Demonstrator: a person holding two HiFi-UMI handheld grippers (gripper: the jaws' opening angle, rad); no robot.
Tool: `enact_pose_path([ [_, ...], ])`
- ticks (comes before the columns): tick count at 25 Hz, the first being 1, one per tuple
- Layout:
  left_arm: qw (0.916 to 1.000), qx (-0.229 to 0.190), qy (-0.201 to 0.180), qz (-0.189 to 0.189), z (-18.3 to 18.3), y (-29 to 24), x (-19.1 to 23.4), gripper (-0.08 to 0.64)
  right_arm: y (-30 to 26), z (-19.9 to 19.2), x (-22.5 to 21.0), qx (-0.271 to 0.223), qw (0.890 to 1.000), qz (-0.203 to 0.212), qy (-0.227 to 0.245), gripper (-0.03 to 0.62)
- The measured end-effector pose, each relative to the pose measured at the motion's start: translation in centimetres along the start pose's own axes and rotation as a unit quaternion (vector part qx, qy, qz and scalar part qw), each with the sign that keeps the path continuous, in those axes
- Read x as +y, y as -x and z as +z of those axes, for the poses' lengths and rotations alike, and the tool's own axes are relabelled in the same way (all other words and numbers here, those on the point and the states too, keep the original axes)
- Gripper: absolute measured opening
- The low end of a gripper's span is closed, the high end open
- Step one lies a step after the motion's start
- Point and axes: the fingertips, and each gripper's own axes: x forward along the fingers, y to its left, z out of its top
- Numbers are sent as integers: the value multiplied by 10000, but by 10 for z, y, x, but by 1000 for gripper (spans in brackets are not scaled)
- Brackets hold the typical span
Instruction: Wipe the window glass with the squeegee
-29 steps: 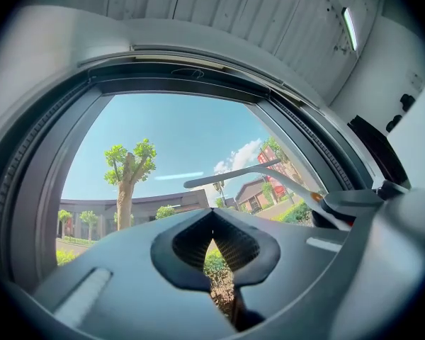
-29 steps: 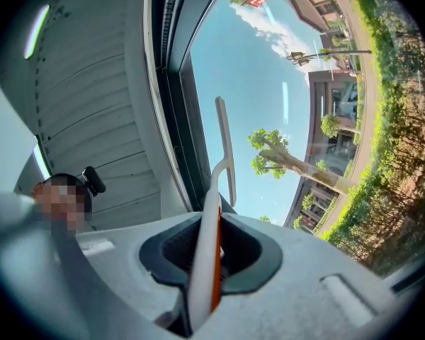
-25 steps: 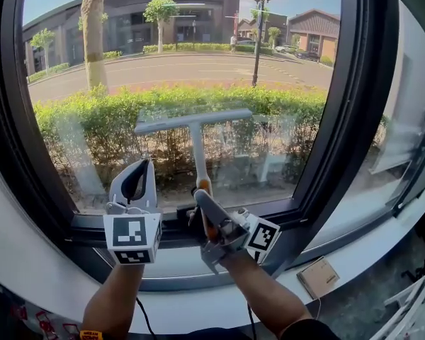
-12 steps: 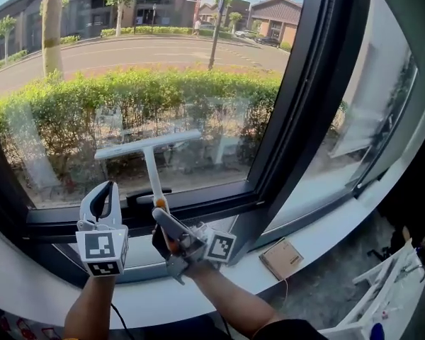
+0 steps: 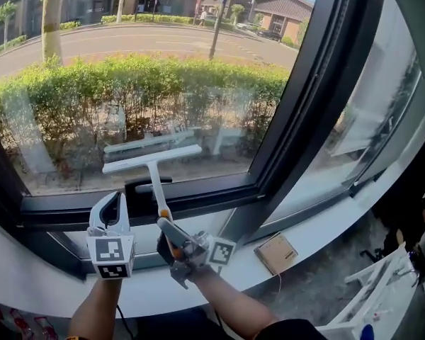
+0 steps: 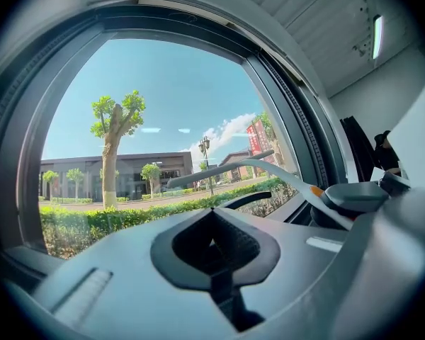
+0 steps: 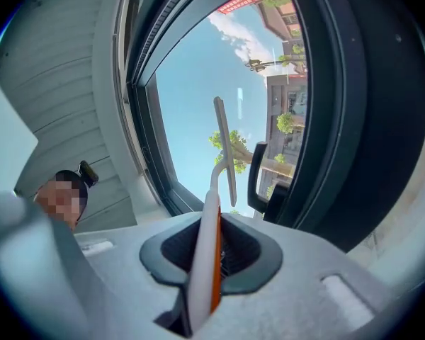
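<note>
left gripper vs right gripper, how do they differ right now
The right gripper has its jaws shut on the handle of the squeegee. The left gripper has its jaws together on nothing. In the head view the left gripper stands upright, while the right gripper tilts up and to the left. The left gripper is apart from the squeegee, while the right gripper carries it. Both sit low by the window frame.

white t-shaped squeegee (image 5: pixel 153 161), orange-marked handle, upright, its blade low by the window glass (image 5: pixel 127 83)
</note>
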Motion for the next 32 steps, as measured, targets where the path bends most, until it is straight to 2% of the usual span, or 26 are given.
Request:
enact_pose_path([
  [8, 9995, 253, 144, -97, -28, 3, -4, 17, 10, -12, -18, 19, 9996, -255, -99, 44],
  [10, 9995, 250, 182, -105, -28, 3, -6, 17, 12, -13, -19, 26, 9996, -272, -104, 44],
  [14, 9997, 206, -13, -118, -25, 2, -7, 17, 15, -12, -20, -7, 9994, -302, -153, 44],
  [17, 9998, 137, 45, -97, -15, 2, -8, 17, 17, -9, -16, -54, 9996, -255, -145, 44],
  [19, 9999, 49, 80, -76, -4, 2, -6, 17, 16, -5, -11, -70, 9997, -200, -107, 44],
  [23, 9996, -248, -138, -24, 26, 0, 1, 17, 4, 10, 8, -13, 9999, 77, 125, 44],
  [32, 9923, -1175, -338, 189, 141, -9, 4, 17, -51, 86, 83, 118, 9902, 1054, 906, 44],
])
